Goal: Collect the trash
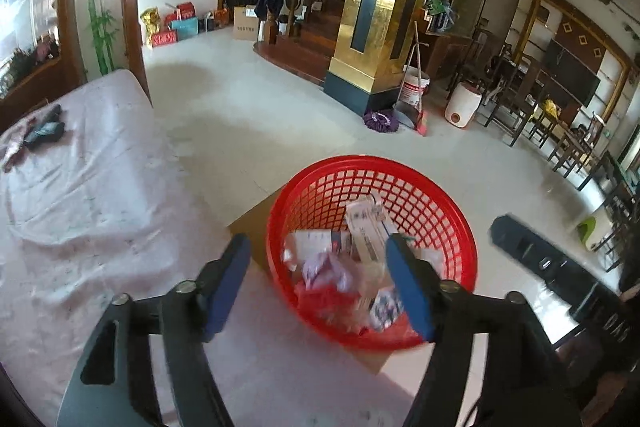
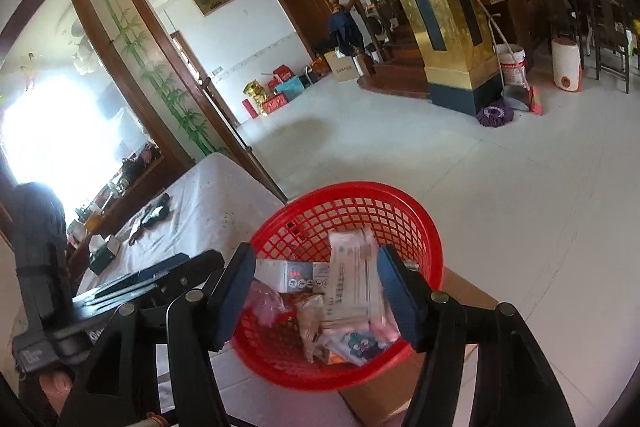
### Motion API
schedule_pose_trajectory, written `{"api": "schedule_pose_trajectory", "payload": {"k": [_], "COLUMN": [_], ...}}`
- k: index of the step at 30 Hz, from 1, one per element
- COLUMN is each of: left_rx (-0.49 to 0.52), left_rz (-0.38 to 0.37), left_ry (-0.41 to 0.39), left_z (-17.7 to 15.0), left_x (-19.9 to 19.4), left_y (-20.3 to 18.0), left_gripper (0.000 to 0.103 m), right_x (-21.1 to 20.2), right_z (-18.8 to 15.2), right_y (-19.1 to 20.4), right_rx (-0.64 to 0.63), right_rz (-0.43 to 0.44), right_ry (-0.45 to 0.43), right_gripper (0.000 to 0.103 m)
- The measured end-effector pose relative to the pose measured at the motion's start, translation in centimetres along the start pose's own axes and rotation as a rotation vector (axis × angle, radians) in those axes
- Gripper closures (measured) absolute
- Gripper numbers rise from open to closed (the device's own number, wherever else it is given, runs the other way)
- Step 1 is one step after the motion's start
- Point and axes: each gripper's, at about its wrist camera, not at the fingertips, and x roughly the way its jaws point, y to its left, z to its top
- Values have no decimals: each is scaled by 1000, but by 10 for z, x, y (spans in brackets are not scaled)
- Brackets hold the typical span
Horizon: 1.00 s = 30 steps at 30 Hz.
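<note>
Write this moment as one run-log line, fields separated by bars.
step: drop trash | left hand-held gripper: open, empty | right hand-held gripper: open, empty | red basket: on cardboard box, holds trash

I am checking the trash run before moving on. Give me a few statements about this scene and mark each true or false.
1. The red basket holds boxes and wrappers. True.
2. The left gripper is clamped on a wrapper. False: its jaws stand apart with nothing pressed between them.
3. The basket sits on a cardboard box. True.
4. The basket is empty. False: a long white box and other packets lie in it.
5. The right gripper has open jaws above the basket. True.
</note>
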Motion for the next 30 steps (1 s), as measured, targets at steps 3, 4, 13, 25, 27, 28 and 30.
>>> {"api": "schedule_pose_trajectory", "payload": {"k": [3, 4, 13, 25, 27, 28, 30], "left_rx": [40, 53, 71, 44, 35, 28, 18], "left_rz": [17, 25, 151, 202, 205, 209, 211], "left_ry": [-44, -61, -193, -260, -262, -261, -253], "left_z": [-15, -20, -56, -78, -79, -79, -80], "left_x": [-32, -42, -143, -210, -212, -212, -211], "left_y": [-5, -5, -2, -1, 0, 1, 3], "left_gripper": [20, 19, 8, 8, 8, 8, 8], "right_x": [-28, -37, -118, -168, -170, -171, -174], "right_z": [-6, -8, -27, -42, -43, -44, -45], "right_y": [16, 21, 74, 106, 107, 106, 107], "right_rx": [-23, -35, -131, -189, -191, -190, -189], "right_rz": [4, 0, -34, -83, -84, -87, -90], "right_ry": [-38, -50, -137, -200, -201, -202, -205], "right_gripper": [30, 26, 15, 13, 13, 13, 13]}}
